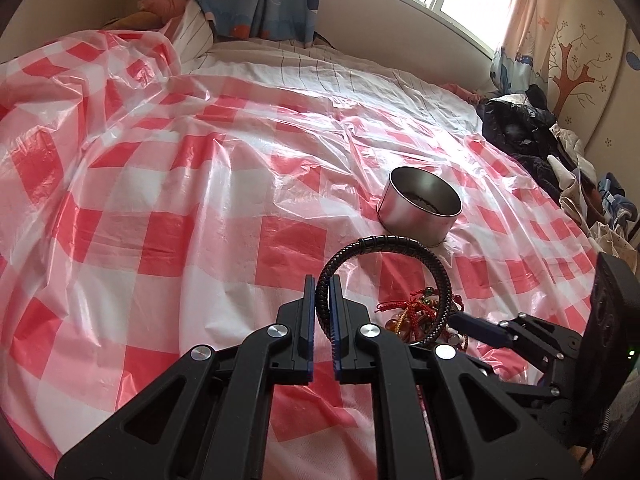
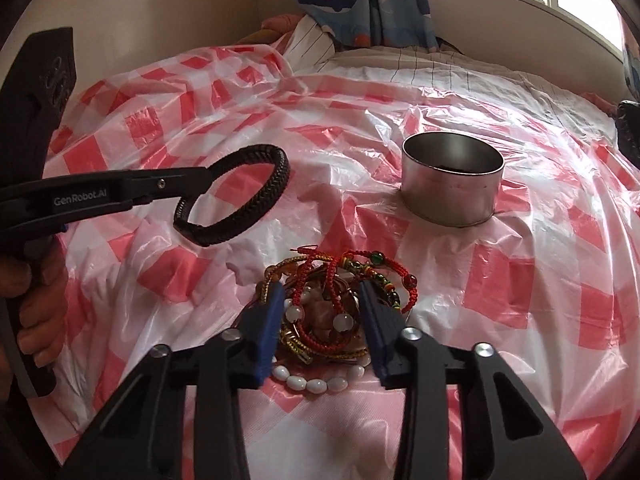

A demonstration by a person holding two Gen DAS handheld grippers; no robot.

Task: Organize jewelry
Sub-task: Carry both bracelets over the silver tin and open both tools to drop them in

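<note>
My left hand-held gripper (image 2: 192, 184) clamps the stiff black braided bracelet (image 2: 244, 196) by its band, aloft left of the tin (image 2: 452, 178). My right hand-held gripper (image 2: 320, 300) straddles the near bracelet pile (image 2: 324, 312), pads not visibly pressing; cords are soft, tangle-prone, so I grip one strand.

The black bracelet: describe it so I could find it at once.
On the red-checked sheet stands a metal tin, with a jewelry pile in front. The black bracelet hangs left of the tin, pinched by the left gripper. It alone is plain, braided and beadless.
</note>
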